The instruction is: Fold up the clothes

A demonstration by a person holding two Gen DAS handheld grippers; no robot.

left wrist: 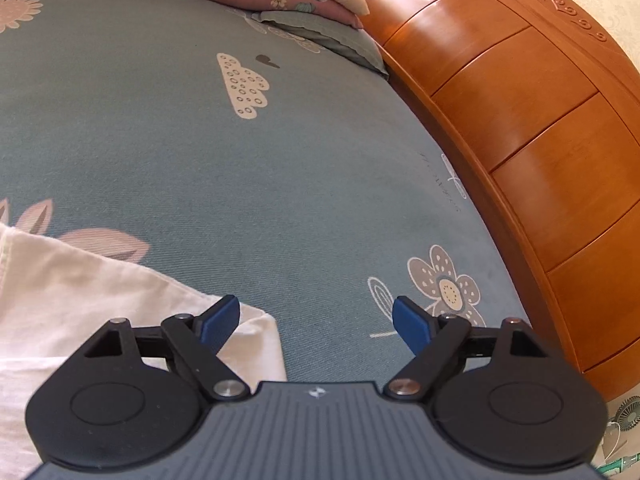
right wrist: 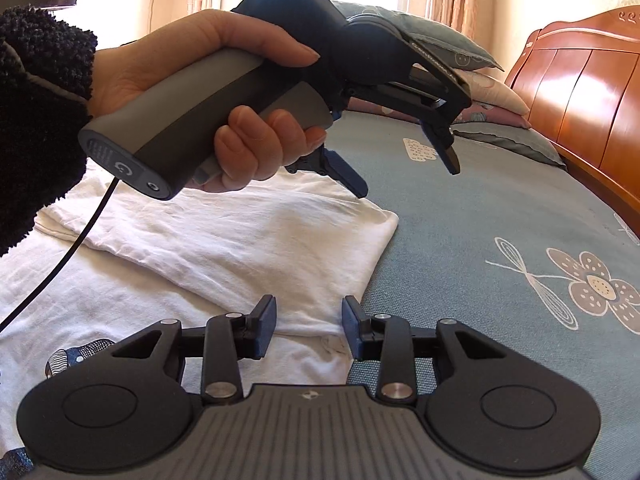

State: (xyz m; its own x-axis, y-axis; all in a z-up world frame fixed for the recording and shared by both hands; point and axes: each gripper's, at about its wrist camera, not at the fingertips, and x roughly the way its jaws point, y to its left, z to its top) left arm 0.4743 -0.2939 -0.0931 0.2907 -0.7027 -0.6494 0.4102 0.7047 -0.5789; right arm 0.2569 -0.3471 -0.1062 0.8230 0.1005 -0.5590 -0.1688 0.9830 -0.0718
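White garment point(right wrist: 224, 240) on bed point(right wrist: 480, 248), partly folded, at 9 o'clock of right wrist view. Right gripper point(right wrist: 308, 322) fingers apart, empty, over garment's edge. Left gripper point(right wrist: 408, 172) in hand point(right wrist: 200, 92), fingers wide apart, seemingly just above garment corner. Wooden headboard point(right wrist: 580, 88) at 2 o'clock.

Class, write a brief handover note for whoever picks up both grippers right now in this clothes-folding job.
Left gripper: open, empty, above the white garment's folded corner.
Right gripper: open, empty, over the garment's edge.
The garment lies on the bed sheet, one side already folded over the body.
Left to do, probably: fold the remaining parts and square it up.
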